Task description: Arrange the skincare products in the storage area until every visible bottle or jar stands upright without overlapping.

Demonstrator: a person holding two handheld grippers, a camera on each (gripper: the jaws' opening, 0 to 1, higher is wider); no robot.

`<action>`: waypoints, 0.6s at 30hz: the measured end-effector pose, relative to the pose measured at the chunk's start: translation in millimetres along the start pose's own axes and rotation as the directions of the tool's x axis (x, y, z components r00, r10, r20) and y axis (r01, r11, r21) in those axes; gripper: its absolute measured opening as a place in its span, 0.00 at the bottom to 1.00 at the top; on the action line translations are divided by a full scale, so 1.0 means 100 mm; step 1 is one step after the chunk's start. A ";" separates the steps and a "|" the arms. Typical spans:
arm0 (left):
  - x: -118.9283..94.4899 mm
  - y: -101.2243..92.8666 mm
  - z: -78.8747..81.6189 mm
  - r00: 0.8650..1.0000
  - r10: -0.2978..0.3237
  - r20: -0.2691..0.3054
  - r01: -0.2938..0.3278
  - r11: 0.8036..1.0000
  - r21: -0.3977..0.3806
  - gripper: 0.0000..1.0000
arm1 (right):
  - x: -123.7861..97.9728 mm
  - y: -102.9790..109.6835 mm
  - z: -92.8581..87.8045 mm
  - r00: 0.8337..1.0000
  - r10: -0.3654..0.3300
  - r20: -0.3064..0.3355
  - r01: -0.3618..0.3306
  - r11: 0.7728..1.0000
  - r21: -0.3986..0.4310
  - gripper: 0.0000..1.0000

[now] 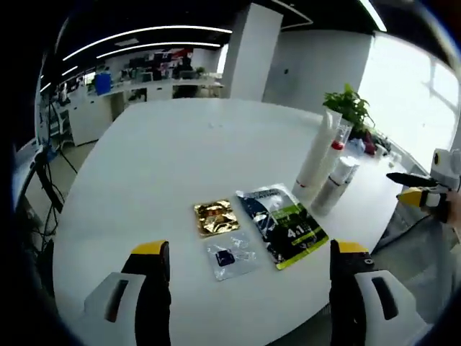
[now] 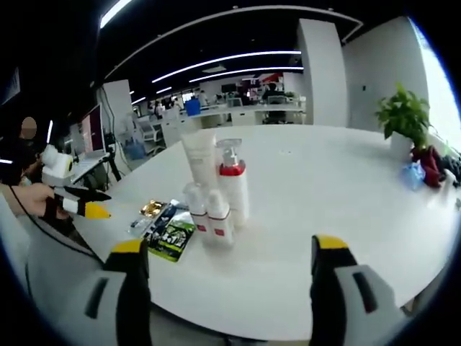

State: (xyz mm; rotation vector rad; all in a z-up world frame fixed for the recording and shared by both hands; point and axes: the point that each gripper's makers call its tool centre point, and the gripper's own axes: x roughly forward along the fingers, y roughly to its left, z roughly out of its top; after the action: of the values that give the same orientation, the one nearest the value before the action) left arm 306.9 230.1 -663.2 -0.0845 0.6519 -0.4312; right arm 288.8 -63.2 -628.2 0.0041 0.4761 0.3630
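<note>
Both hand-held grippers, left (image 1: pixel 241 261) and right (image 2: pixel 223 258), are being held apart, empty; the bottles (image 2: pixel 215 189) are being approached for checking.

Four upright white containers clustered on the bench: tall tube (image 2: pixel 199 160), red-collared pump bottle (image 2: pixel 233 182) at its 3 o'clock, two small bottles (image 2: pixel 218 216) in front.

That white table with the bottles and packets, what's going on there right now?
A person holds a gripper in each hand over the white table, and neither is touching anything. The left gripper and right gripper are both open. A cluster of skincare bottles stands upright, close together. Beside them lie three flat sachets: a gold one, a clear one and a dark green-labelled one. A potted plant sits further back.
</note>
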 end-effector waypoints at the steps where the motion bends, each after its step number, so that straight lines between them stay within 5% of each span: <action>1: -0.02 0.00 -0.01 1.000 0.003 0.000 -0.003 1.000 0.003 0.91 | 0.00 0.00 0.00 1.000 0.000 -0.001 0.000 1.000 0.000 0.94; 9: -0.14 0.00 -0.09 1.000 0.014 0.003 -0.014 1.000 0.013 0.97 | 0.01 0.00 0.00 1.000 0.001 -0.002 -0.001 1.000 0.006 0.95; 11: -0.12 0.01 0.00 0.998 0.014 0.053 -0.014 1.000 -0.008 0.97 | 0.01 0.00 0.00 1.000 0.003 0.001 -0.003 1.000 0.010 0.96; 18: -0.10 0.06 -0.02 0.998 0.032 0.054 -0.032 0.999 0.007 0.97 | 0.00 -0.02 0.04 1.000 0.006 0.024 -0.008 0.999 0.054 0.99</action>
State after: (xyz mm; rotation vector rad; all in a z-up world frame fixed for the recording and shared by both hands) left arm 300.8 240.1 -660.0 -0.0781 0.5979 -0.3992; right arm 290.8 -64.8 -625.1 0.0625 0.4624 0.3564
